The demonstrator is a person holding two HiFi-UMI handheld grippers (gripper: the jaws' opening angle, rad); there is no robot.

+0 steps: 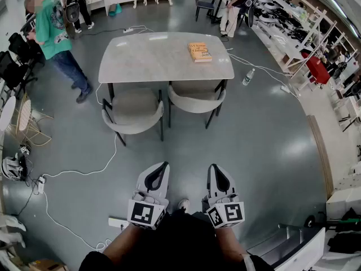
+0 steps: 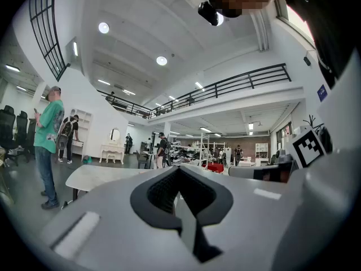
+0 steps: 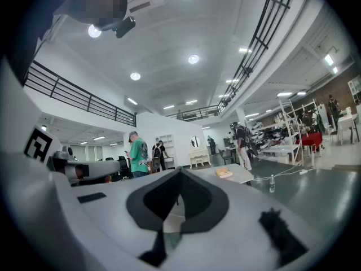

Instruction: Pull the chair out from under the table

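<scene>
Two beige chairs with dark legs stand at the near side of a pale table: the left chair is drawn out further, the right chair is tucked partly under. My left gripper and right gripper are held side by side close to my body, well short of the chairs, both shut and empty. In the left gripper view the left gripper has its jaws pressed together, with the table beyond. The right gripper looks the same in the right gripper view.
An orange book lies on the table. A person in a green shirt stands at the left, others at the back. White cables and a power strip lie on the floor. A water bottle stands right of the table. Shelving lines the right.
</scene>
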